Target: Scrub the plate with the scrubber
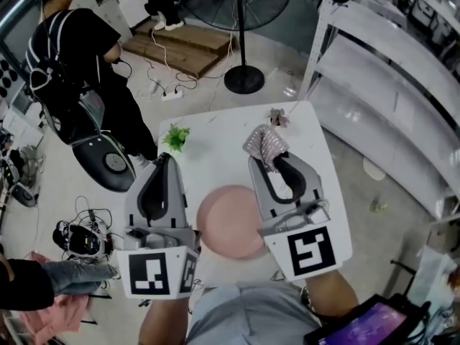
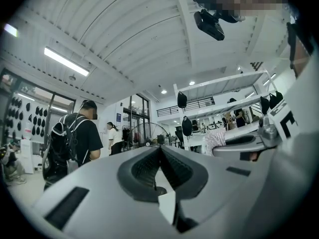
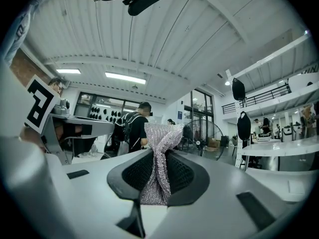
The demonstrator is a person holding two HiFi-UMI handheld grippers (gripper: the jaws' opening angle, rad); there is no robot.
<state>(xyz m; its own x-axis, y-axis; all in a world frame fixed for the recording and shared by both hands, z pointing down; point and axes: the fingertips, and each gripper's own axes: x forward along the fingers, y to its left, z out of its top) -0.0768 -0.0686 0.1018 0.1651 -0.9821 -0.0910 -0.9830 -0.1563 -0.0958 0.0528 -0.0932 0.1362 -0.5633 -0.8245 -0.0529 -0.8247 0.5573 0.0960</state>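
So, right gripper (image 1: 275,161): jaws clamped on the scrubber, pinching it at its middle
Scrubber (image 1: 263,142): silvery mesh cloth, bunched between the pads, its loose end fanning out past the jaw tips
Left gripper (image 1: 167,158): jaws brought together with nothing between them, held over the table's left edge
Plate (image 1: 228,220): pink and round, lying flat on the table near its near edge, between the two grippers; its right rim is covered by the right gripper's body, which seems to be held above it rather than touching
Table (image 1: 223,139): white, square top
Plant (image 1: 176,136): small green sprig at the far left corner of the table
Dried sprig (image 1: 277,116): at the table's far edge, towards the right corner
Fan (image 1: 244,79): black, standing on the floor beyond the far edge
Person (image 1: 79,49): in black, standing on the floor to the far left of the table
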